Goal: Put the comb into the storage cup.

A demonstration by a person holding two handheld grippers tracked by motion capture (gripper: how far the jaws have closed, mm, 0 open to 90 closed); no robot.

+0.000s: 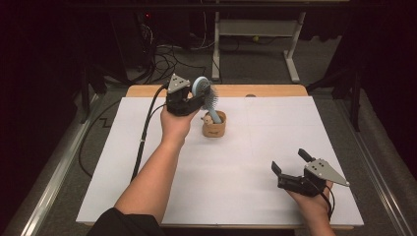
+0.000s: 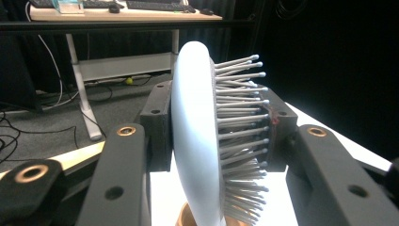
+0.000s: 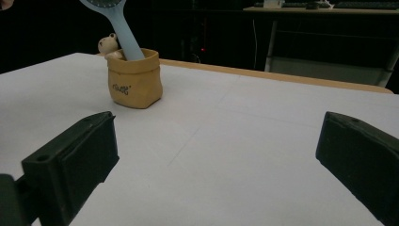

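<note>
The left gripper (image 1: 193,101) is clenching its jaws on the head of the blue hairbrush (image 2: 202,141), whose handle is already sitting in the tan pouch (image 1: 214,126) just below them, so only releasing seems left, while the right gripper (image 1: 291,168) is resting with jaws released on the worktop (image 1: 246,162).
</note>
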